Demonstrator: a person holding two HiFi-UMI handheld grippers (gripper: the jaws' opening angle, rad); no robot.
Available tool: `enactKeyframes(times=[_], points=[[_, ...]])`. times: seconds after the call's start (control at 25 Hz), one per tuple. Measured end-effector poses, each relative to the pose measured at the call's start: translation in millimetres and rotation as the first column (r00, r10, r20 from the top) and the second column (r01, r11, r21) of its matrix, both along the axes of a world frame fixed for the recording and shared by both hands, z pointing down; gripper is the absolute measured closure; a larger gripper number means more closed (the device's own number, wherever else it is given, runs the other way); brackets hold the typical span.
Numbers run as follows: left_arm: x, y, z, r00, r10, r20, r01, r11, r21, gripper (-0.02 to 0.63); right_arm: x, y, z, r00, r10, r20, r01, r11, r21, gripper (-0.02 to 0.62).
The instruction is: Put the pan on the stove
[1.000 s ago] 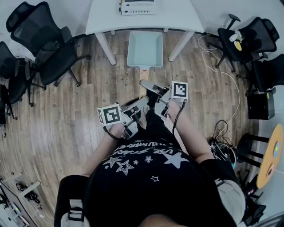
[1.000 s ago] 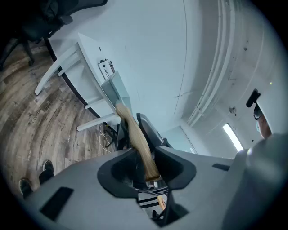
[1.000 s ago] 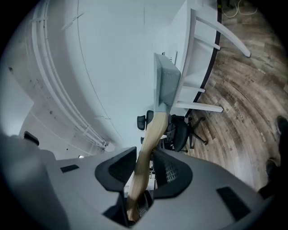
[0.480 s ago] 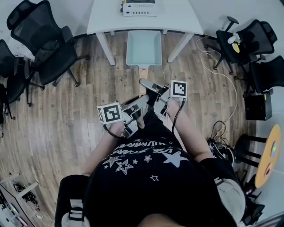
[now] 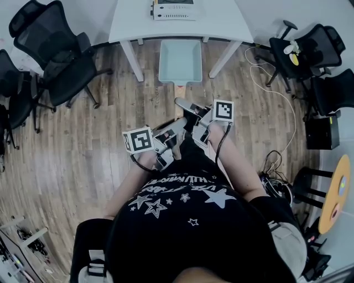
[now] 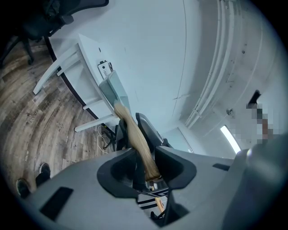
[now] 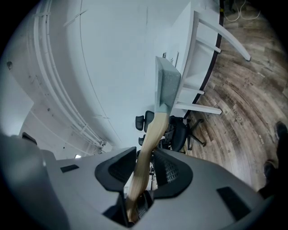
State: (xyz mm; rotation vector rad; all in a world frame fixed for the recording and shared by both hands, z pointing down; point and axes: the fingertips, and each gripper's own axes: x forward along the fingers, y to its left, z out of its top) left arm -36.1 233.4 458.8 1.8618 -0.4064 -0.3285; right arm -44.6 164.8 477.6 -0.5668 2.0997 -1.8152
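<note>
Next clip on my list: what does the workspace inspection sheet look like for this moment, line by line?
Surface: white table, carrying a white appliance, possibly the stove.
Job's things: pale square pan held in the air in front of the table, not yet on the appliance.
Clutter: small pale objects on a right-hand chair.
Grippers: left tool and right tool both shut on the pan's wooden handle.
Cables: white cable trailing over the floor at right; black lead from the right tool.
Surroundings: wooden floor; black office chairs on both sides.
</note>
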Motion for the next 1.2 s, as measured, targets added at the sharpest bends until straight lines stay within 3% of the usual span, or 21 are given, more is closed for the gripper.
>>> enactKeyframes(times=[0.6,1.2], points=[[3,-41,2,1.0,0.0,0.024,-0.001,1.0,0.009,0.474,1,-41,1,1.0,-0.018,0.02,0.018,1.0,0.016,0.479],[32,-181,0,0.997,-0.053,0.05,0.052,0.999,0.012,0.474,25,-180,-2,0.996,-0.082,0.038,0.082,0.996,0.025,0.477]])
